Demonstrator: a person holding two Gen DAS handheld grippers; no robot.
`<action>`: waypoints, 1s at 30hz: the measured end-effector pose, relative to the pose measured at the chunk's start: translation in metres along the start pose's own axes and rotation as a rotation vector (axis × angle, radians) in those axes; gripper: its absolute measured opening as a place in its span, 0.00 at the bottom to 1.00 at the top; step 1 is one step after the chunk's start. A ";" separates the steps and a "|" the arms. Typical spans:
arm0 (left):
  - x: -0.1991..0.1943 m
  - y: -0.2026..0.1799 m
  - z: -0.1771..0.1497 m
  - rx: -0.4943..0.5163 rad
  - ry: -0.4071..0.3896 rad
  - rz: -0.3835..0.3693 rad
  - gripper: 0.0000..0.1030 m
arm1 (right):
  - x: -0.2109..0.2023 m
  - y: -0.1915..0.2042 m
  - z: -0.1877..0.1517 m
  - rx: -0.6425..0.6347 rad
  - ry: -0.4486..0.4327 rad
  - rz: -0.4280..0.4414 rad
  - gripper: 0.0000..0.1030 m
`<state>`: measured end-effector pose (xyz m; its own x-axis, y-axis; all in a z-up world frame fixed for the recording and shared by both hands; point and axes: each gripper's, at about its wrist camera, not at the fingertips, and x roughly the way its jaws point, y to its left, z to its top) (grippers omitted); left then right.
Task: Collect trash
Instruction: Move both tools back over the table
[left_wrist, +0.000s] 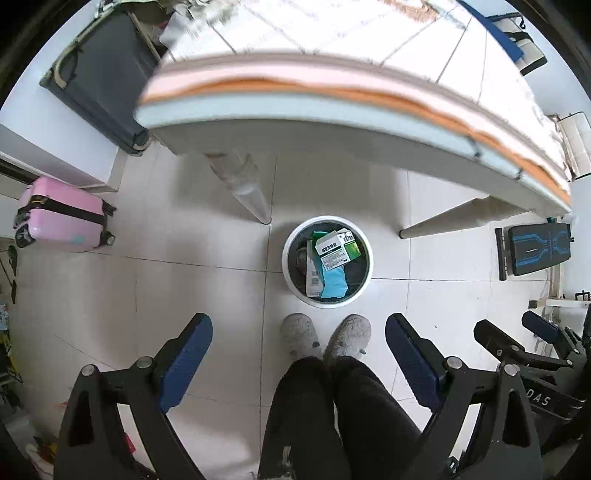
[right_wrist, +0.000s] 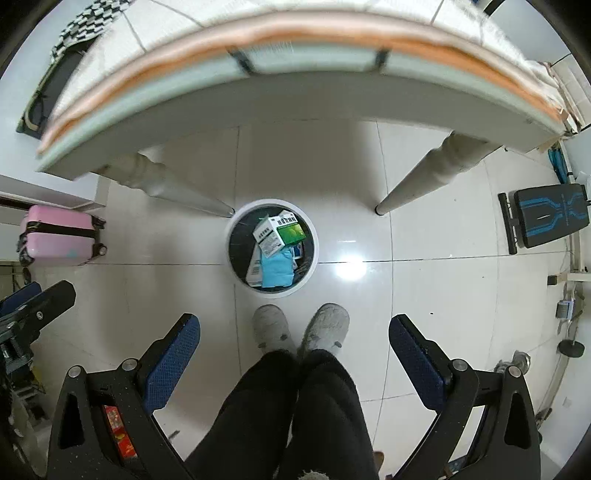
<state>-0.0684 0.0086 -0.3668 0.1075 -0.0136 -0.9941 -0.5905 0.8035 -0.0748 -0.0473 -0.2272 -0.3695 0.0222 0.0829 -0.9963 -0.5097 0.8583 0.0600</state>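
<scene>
A round white trash bin (left_wrist: 290, 254) (right_wrist: 312, 258) stands on the tiled floor by the table legs. Inside lie a white and green medicine box (left_wrist: 334, 249) (right_wrist: 280, 232), a blue packet (left_wrist: 334, 282) (right_wrist: 277, 271) and other cartons. My left gripper (left_wrist: 298, 330) is open and empty, high above the floor and nearer than the bin. My right gripper (right_wrist: 294, 330) is open and empty, also above the floor on the near side of the bin. The right gripper also shows at the right edge of the left wrist view (left_wrist: 517, 332).
A white table (left_wrist: 332, 122) (right_wrist: 295, 96) with an orange-edged cover overhangs beyond the bin. The person's legs and grey slippers (left_wrist: 325, 338) (right_wrist: 301, 326) stand just before the bin. A pink suitcase (left_wrist: 61, 218) (right_wrist: 59, 240) lies left. A black and blue bench (left_wrist: 539, 249) (right_wrist: 550, 216) is right.
</scene>
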 end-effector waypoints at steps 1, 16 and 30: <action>-0.008 0.001 0.000 -0.001 -0.008 -0.002 0.93 | -0.016 0.002 -0.001 0.004 -0.003 0.006 1.00; -0.104 -0.012 0.093 -0.074 -0.227 0.060 0.93 | -0.148 0.006 0.104 0.071 -0.116 0.103 1.00; -0.054 -0.069 0.326 -0.238 -0.160 0.199 1.00 | -0.099 -0.082 0.443 0.055 -0.102 -0.007 1.00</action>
<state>0.2273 0.1481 -0.2821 0.0847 0.2383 -0.9675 -0.7804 0.6196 0.0843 0.3736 -0.0817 -0.2491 0.1150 0.1254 -0.9854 -0.4614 0.8852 0.0588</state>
